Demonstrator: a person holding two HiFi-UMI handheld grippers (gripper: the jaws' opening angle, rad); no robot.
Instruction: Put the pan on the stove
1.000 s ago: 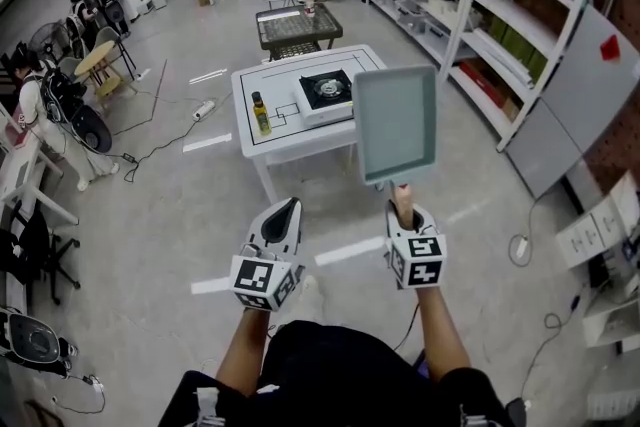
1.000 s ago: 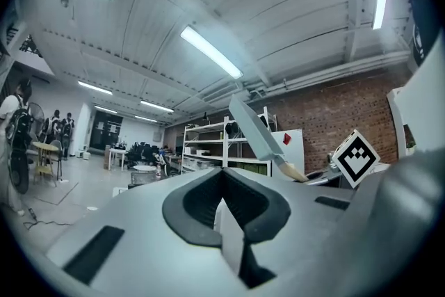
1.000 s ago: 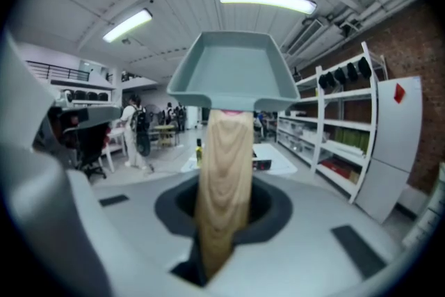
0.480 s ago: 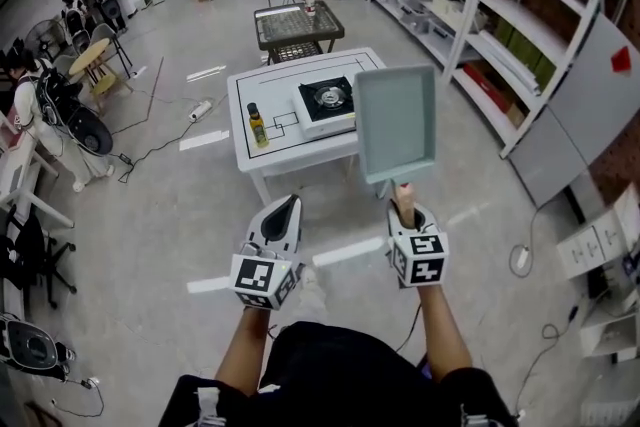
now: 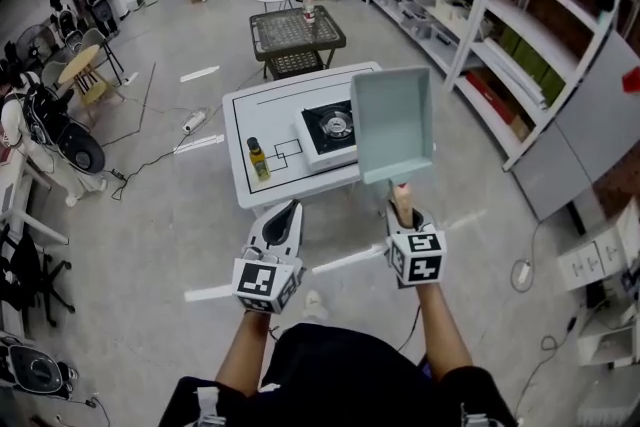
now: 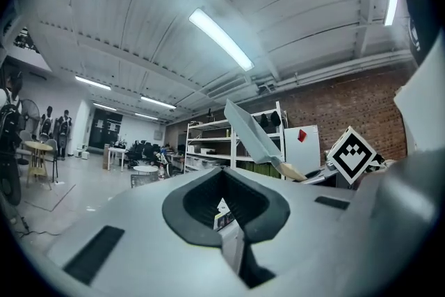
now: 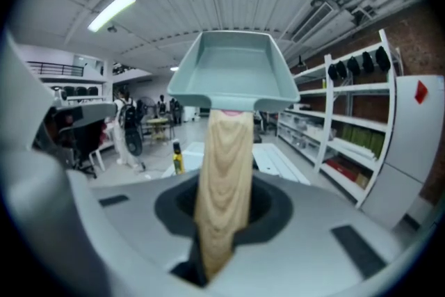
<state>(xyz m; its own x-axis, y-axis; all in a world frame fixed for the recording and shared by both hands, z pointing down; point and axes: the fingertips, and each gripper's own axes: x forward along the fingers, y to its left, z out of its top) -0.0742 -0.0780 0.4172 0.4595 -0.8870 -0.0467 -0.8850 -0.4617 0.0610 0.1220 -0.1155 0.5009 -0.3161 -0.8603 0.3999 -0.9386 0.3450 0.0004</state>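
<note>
The tabletop (image 5: pixel 262 115) has drawn nearer, with the stove (image 5: pixel 330 127) by its right edge. The square pan (image 5: pixel 393 123) rides in the air short of it, its wooden handle clenched in the right claw (image 5: pixel 402 207). The left claw (image 5: pixel 288 213) is closed and empty.

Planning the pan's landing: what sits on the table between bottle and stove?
Head view: between bottle and stove, only black outlines on bare tabletop.

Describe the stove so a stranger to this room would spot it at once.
Find the white table standing alone on the open grey floor, left of the long shelving. On its right half sits the stove: a low white box with a black top and one round burner, unlike the slim upright bottle to its left.
</note>
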